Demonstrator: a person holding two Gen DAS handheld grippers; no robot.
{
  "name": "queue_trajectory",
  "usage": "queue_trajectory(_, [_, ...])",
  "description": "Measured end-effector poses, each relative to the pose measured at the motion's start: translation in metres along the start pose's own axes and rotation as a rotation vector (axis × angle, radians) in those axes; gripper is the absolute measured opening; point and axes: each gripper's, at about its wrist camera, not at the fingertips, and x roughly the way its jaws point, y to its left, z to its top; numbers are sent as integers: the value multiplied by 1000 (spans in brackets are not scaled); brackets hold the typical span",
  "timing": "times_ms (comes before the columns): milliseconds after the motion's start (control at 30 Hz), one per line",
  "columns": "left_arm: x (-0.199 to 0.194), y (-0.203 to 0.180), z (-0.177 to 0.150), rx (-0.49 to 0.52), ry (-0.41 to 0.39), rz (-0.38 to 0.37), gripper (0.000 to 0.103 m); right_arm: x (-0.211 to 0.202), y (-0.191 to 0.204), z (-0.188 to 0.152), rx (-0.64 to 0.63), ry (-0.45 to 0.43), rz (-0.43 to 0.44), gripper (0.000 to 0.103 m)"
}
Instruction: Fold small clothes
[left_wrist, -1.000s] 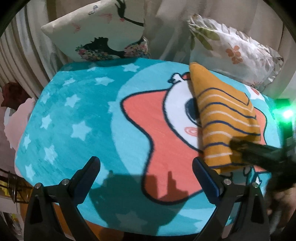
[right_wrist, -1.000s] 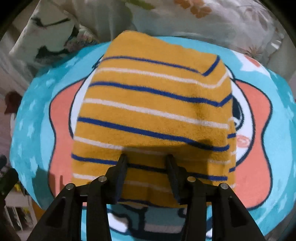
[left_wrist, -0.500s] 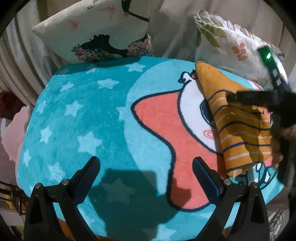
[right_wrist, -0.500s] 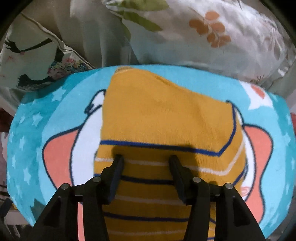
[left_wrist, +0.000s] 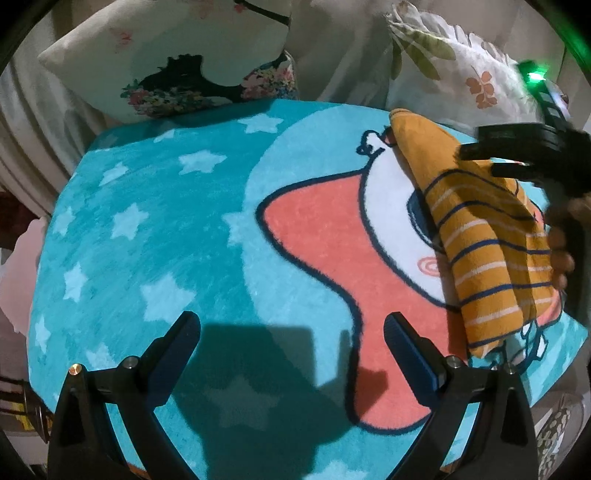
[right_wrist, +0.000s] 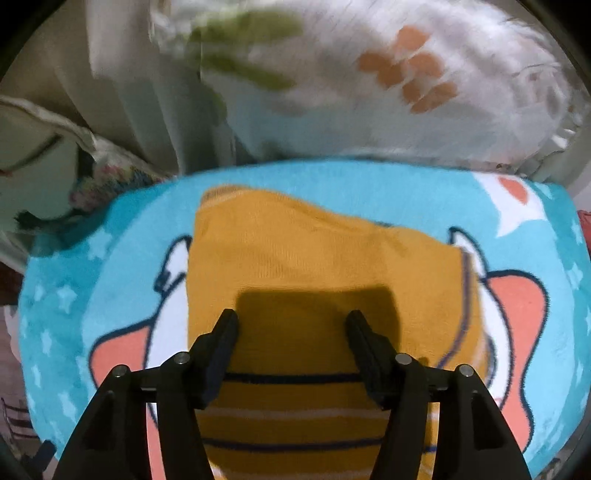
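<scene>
a: right gripper (right_wrist: 291, 325) is opening its jaws as we watch, and nothing is pinched between them; a second ago they were narrower and set low on the striped end of the garment.

b: and the yellow striped garment (right_wrist: 325, 280) now lies folded on the teal star blanket (left_wrist: 155, 229), over the cartoon figure's white face, toward the blanket's right side as our left camera sees it. the plain yellow part has come over the stripes, so we read that as a fold just laid and let go.

a: agreed. our right gripper hangs above the plain panel, its shadow on the cloth, pads clear of it.

b: left gripper (left_wrist: 291, 332) is spread wide too, empty, over bare blanket well apart from the garment.

a: beyond the blanket we see the bird-print pillow (left_wrist: 177, 62) and the leaf-print pillow (left_wrist: 454, 70) against the back.

b: so we'd judge this piece is nearly done: maybe one more fold or a tidy-up, since the near edge looks a bit uneven.
</scene>
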Motion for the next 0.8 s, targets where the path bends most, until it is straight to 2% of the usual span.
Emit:
queue_trajectory(133, [8, -17, 16, 17, -7, -31, 99, -25, -38, -23, 58, -56, -21, 65])
queue_trajectory(233, [10, -41, 28, 33, -19, -59, 99, -7, -77, -37, 100, 3, -55, 65])
queue_trajectory(300, [11, -56, 36, 44, -28, -74, 99, -3, -110, -45, 171, 20, -9, 75])
queue_trajectory(333, [11, -70, 42, 53, -38, -87, 99, -6, -125, -48, 222, 19, 37, 76])
queue_trajectory(400, [13, -88, 50, 62, -52, -99, 99, -15, -142, -50, 262, 2, 71, 76])
queue_trajectory(500, [26, -120, 61, 64, -49, -113, 99, -28, -152, -56, 240, -11, 66, 76])
queue_trajectory(567, [44, -140, 64, 71, -13, -113, 99, -34, -154, -61, 193, -5, 80, 76])
queue_trajectory(633, [68, -159, 60, 87, 57, -95, 99, -38, -154, -66, 129, -8, 51, 76])
queue_trajectory(700, [74, -162, 56, 62, 70, -105, 99, -46, -155, -73, 85, -22, 44, 76])
queue_trajectory(800, [64, -158, 48, -7, 62, -135, 99, -61, -153, -80, 39, -54, 99, 72])
